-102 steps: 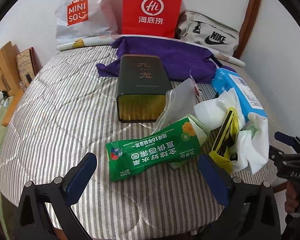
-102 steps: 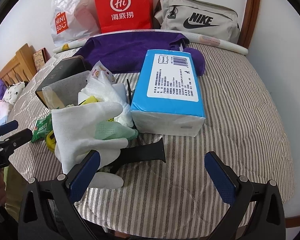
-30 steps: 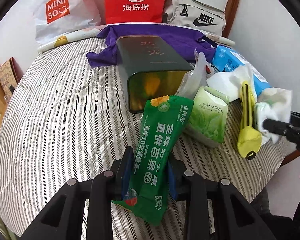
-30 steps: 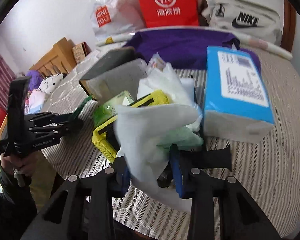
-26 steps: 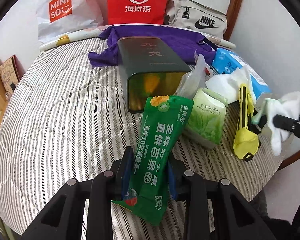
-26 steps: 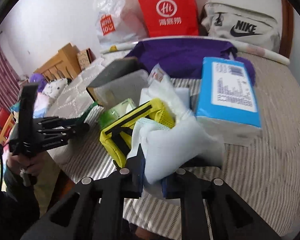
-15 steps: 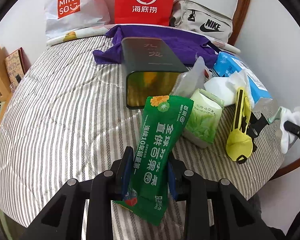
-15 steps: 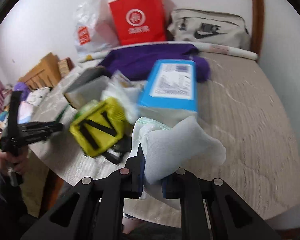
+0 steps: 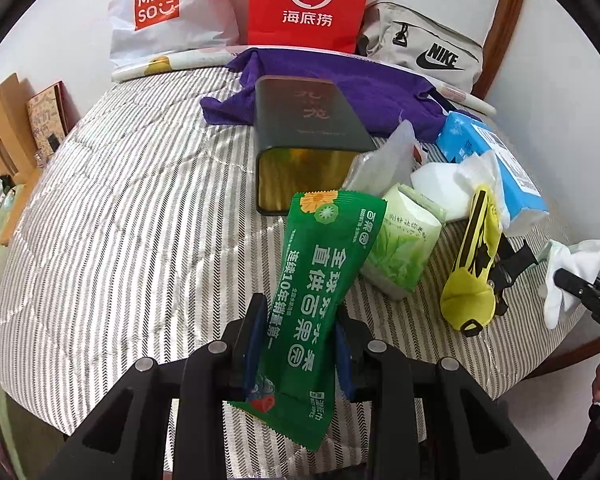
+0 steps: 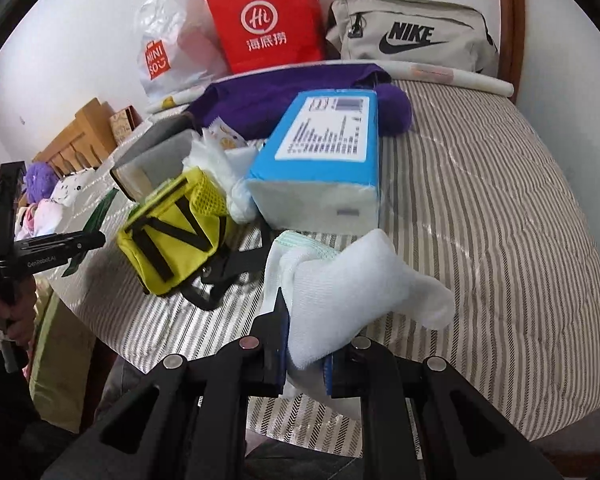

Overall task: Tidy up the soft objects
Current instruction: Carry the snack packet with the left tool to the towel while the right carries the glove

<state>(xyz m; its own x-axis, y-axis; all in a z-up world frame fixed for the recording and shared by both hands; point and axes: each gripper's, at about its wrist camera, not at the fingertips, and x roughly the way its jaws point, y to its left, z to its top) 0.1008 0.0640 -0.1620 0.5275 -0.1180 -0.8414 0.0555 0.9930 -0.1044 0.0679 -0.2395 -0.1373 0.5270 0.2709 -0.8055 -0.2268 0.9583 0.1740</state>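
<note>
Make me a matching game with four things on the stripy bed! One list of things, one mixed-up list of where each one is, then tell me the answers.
Things:
1. green snack packet
2. white glove
3. purple cloth
4. yellow pouch

Where:
A. lying on the bed, beside the blue tissue pack
B. clamped in the right gripper
C. clamped in the left gripper
D. spread at the back of the bed, in front of the red bag

Answers: 1-C, 2-B, 3-D, 4-A
</note>
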